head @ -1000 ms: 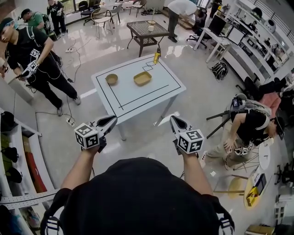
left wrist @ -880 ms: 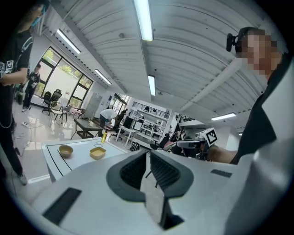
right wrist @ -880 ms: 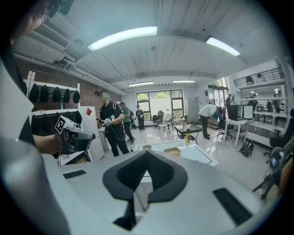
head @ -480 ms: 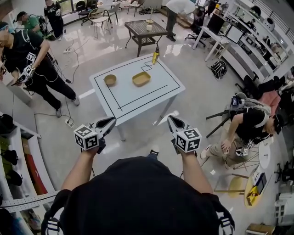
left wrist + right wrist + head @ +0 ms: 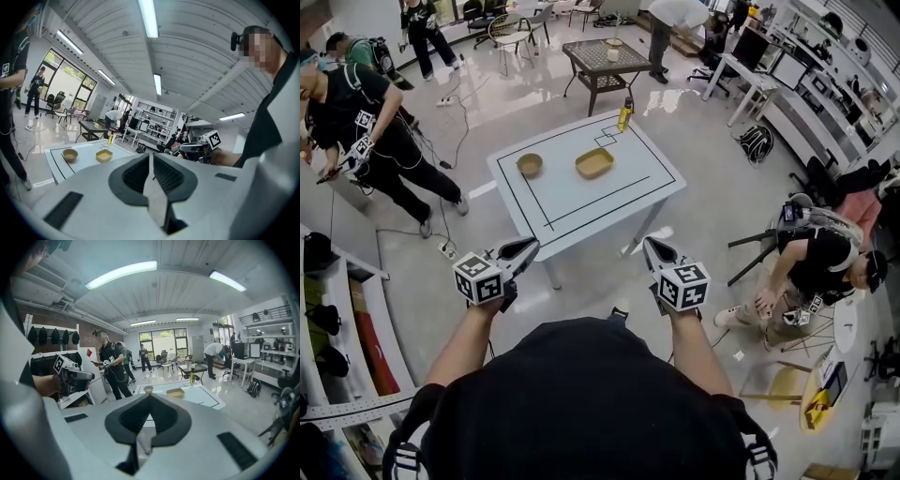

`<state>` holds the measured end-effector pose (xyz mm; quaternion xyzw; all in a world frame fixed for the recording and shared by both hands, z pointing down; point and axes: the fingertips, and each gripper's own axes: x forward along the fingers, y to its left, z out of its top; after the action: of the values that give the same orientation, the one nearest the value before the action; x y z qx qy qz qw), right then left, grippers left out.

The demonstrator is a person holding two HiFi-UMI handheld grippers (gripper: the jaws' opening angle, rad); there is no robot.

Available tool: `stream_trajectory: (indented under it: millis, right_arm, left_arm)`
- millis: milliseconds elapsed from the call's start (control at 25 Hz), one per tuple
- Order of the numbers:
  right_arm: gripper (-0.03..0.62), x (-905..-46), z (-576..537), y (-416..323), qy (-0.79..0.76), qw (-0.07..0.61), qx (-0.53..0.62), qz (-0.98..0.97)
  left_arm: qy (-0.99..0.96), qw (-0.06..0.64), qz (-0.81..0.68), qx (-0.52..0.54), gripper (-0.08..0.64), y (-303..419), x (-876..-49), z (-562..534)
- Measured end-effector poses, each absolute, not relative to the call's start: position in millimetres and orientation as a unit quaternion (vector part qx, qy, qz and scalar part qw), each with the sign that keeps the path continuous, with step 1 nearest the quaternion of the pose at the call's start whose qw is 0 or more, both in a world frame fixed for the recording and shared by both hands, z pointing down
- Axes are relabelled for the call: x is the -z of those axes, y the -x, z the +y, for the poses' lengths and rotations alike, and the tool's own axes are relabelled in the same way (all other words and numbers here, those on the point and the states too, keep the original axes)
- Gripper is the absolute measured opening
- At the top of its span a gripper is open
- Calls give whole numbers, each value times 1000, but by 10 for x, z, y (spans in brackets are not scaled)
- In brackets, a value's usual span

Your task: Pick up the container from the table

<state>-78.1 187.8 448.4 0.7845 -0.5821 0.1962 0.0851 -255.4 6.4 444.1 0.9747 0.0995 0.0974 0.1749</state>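
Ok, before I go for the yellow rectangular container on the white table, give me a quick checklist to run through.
1. Target in view: the shallow rectangular yellow container sits flat on the white table: ok.
2. Space around it: the round tan bowl is beside it but apart, and the yellow bottle stands at the far corner: ok.
3. Grippers empty: nothing is between either pair of jaws: ok.
4. Jaws open for a grasp: left gripper and right gripper are both shut: not ok.
5. Within reach: both grippers hang short of the table's near edge: not ok.
6. Container contents: cannot tell.

Bright ceiling tubes (image 5: 149,18) light sharp frames; fisheye bends the edges.
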Motion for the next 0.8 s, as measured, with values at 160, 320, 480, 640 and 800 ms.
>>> stream_trajectory:
  millis: [160, 320, 480, 640, 800]
  right_arm:
    - [5, -4543, 1838, 640, -785, 87, -198, -581]
    - [5, -4624, 1765, 485, -784, 87, -202, -580]
    - [5, -4700, 1701, 361, -779, 90, -207, -585]
    - [5, -4773, 1637, 226, -772, 93, -213, -591]
    - [5, -4829, 1583, 68, -765, 96, -219, -598]
  left_arm:
    - [-974, 175, 98, -102, 34, 2449, -4485, 34]
    - [-974, 176, 95, -106, 34, 2319, -4541, -29]
    - [-974, 177, 91, -108, 34, 2187, -4580, -65]
    - [-974, 180, 87, -109, 34, 2022, -4603, -89]
    - [-973, 183, 85, -113, 34, 1843, -4629, -78]
